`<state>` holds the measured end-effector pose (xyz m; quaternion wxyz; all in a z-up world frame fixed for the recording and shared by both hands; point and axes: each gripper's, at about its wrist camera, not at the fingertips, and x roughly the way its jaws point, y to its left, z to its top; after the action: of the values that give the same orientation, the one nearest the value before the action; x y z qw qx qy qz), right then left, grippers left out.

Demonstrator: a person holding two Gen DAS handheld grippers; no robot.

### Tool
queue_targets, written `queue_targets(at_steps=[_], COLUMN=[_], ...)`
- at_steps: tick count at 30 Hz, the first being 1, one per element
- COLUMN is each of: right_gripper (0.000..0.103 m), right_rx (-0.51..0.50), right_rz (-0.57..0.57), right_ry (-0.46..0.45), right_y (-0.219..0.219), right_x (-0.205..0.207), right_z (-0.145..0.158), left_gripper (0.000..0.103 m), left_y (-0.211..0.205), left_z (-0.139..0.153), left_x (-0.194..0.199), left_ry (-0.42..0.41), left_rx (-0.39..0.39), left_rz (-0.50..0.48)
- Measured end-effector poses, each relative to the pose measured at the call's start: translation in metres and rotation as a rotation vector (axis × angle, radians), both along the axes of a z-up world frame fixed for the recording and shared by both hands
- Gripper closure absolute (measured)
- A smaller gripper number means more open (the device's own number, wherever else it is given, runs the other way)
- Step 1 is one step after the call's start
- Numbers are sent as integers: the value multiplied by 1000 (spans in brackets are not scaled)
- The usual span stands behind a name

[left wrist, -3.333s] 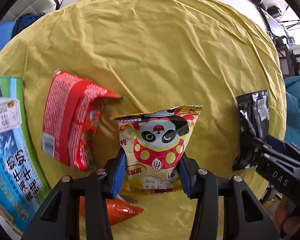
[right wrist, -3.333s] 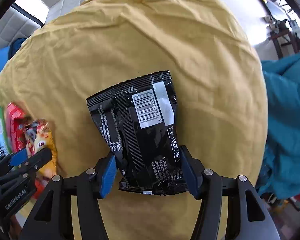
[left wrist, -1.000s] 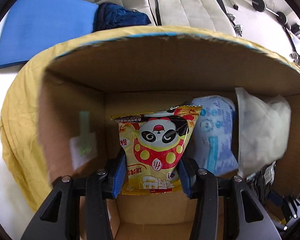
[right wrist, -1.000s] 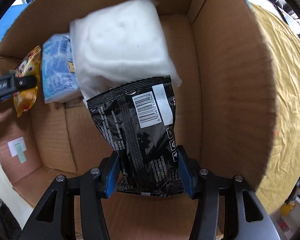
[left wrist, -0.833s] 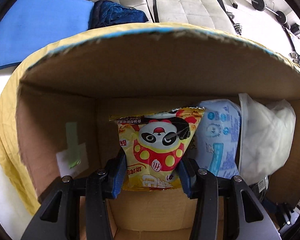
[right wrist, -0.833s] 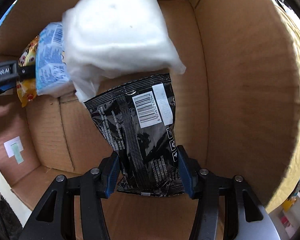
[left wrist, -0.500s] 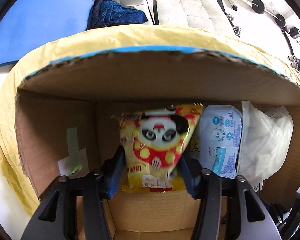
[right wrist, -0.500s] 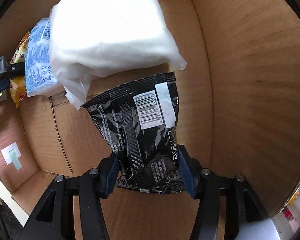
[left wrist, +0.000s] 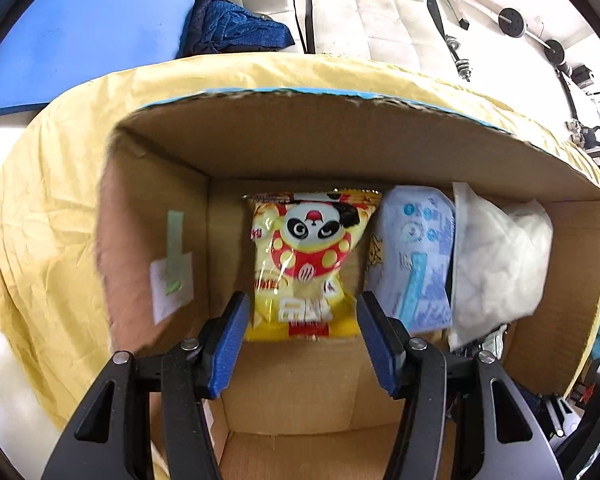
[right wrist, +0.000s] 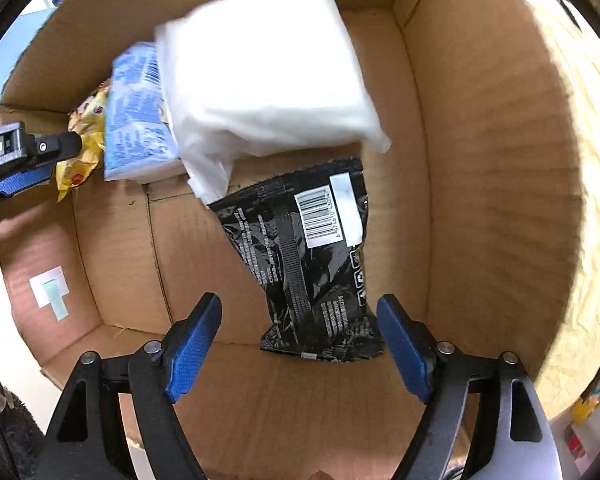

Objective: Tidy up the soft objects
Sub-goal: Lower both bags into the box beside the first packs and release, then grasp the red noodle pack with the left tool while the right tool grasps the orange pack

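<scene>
Both snack bags look light, soft and crinkly, air-filled film with loose contents that would likely crush under a hard squeeze. The film is probably slippery, so the flat sealed bottom edge is the sensible place to pinch, not the puffed middle.

The panda bag [left wrist: 306,264] stands upright on the floor of the box [left wrist: 340,152], against the back wall, just beside the blue pack [left wrist: 416,264]. Next along is the white pack [left wrist: 500,264]. The left gripper [left wrist: 302,344] is spread, its blue pads either side of the bag's lower edge with a visible gap on each side; it appears to touch nothing.

In the right wrist view, the black bag [right wrist: 312,264] lies on the box floor near the right wall, barcode side up. Its top edge sits close under the overhanging white pack [right wrist: 268,72]; whether they touch cannot be told. The right gripper [right wrist: 300,340] is spread wide. The left pad is well clear of the bag; the right pad sits just beside its bottom corner, contact unclear. Neither gripper is pinching anything.
</scene>
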<state>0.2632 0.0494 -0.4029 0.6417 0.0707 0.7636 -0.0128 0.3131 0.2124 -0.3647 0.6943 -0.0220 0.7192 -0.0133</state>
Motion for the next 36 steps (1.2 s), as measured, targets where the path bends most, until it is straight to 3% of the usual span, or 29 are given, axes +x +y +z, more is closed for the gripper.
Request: queue_targets(at_steps=[4,6,10,12,14,16,18,21,25,36], right_gripper=[19,12,9,0,0,0,0,0,0,0], right_rx=[-8,-16,-16,-25,-38,-48,-54,-56,-52,-34], right_rz=[8,15,32,40,56,74,94,115,129,108], right_ry=[-27,-43,-94,-123,-154,-175,-202,-237,-284,-370], right_y=[3,4,-1,1,2,-1,-2,-10,-10,-20], right_x=[1,0,-12,-17,-23,-19,-26,-35,-48,-88], right_z=[16,25,50,60,72,95,109,121,143,188], left_gripper=[50,50,50,49,48,38,18,4,3,3], left_y=[2,2,-1,-1,-2,-5,-7,-9,-14,-28], left_z=[15,25,47,54,63,71,80,95,114,164], left_x=[-11,-19,-44,-57,-73,-89,-99,-113,-133,-183], left_ry=[-19,-37,-93,-116,-141,-171,-205,-250,-296,-419], left_rx=[-6,-11,-42,-55,-71,-73,-65,-77,-82,2], left_rz=[3,2,2,15,23,26,30,36,41,46])
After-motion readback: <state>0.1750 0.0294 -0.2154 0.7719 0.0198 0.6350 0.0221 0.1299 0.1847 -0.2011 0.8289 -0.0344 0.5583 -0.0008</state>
